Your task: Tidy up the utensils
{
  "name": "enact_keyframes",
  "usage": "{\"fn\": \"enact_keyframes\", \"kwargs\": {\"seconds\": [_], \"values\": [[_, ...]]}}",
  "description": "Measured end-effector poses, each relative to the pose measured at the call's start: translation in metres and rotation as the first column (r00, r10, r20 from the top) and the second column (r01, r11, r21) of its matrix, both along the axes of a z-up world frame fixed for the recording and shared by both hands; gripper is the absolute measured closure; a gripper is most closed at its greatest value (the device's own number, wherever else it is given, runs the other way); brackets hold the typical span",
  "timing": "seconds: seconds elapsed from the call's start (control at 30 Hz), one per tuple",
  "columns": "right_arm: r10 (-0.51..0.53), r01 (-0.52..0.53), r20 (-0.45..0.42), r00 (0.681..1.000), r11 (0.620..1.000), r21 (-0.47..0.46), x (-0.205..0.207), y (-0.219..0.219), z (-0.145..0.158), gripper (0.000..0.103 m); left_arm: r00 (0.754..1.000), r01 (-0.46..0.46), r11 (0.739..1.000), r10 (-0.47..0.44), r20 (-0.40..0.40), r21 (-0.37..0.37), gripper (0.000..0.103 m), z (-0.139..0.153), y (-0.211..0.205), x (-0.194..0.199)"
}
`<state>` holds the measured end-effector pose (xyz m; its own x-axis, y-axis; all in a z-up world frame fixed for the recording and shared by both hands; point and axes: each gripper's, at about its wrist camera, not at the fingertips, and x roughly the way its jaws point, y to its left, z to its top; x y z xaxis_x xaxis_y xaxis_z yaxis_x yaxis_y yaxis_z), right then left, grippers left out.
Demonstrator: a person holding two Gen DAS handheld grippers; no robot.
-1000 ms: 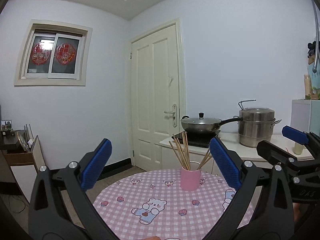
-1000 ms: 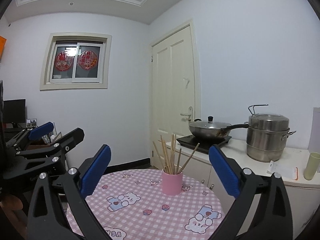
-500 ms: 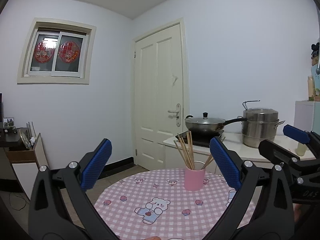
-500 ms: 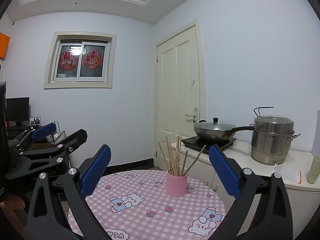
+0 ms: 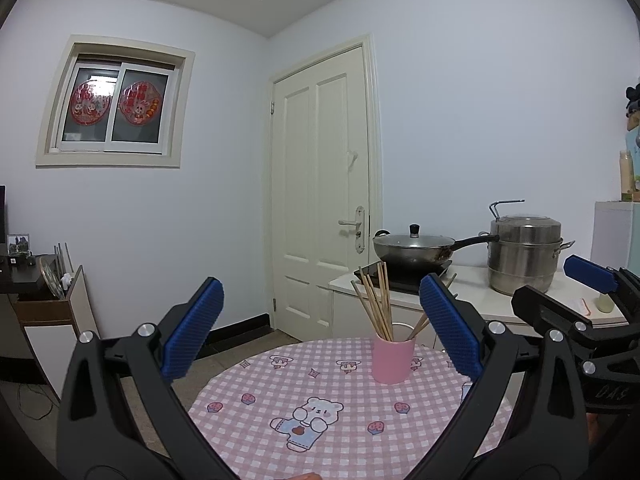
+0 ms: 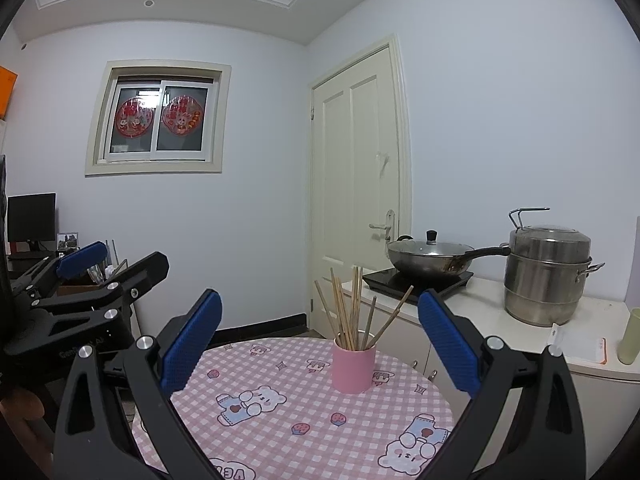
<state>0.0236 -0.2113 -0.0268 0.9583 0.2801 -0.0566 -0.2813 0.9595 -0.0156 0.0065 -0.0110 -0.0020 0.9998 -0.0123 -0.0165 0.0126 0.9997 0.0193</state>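
Observation:
A pink cup (image 5: 392, 358) holding several wooden chopsticks (image 5: 376, 300) stands upright near the far edge of a round table with a pink checked cloth (image 5: 320, 420). It also shows in the right wrist view (image 6: 354, 366), with its chopsticks (image 6: 348, 312). My left gripper (image 5: 320, 332) is open and empty, held above the table short of the cup. My right gripper (image 6: 318, 336) is open and empty, also above the table. Each gripper shows at the edge of the other's view.
Behind the table stands a white counter (image 6: 500, 316) with a lidded wok (image 6: 428, 258) on a black cooktop, a steel steamer pot (image 6: 546, 276) and a pale cup (image 6: 628, 340). A cream door (image 5: 320, 184) is beyond. A dark desk (image 5: 24, 276) stands at the left.
Both views have shifted a little: the cup and table sit slightly further right and lower in the frames. Both grippers stay open and empty.

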Motion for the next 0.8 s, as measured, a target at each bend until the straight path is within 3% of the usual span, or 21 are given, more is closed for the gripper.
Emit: {"fn": "enact_keyframes", "kwargs": {"seconds": [0.8], "values": [[-0.001, 0.001, -0.018, 1.000, 1.000, 0.002, 0.0068, 0.0011, -0.0035, 0.008, 1.000, -0.009, 1.000, 0.009, -0.015, 0.012, 0.006, -0.0039, -0.0029, 0.0062]]}}
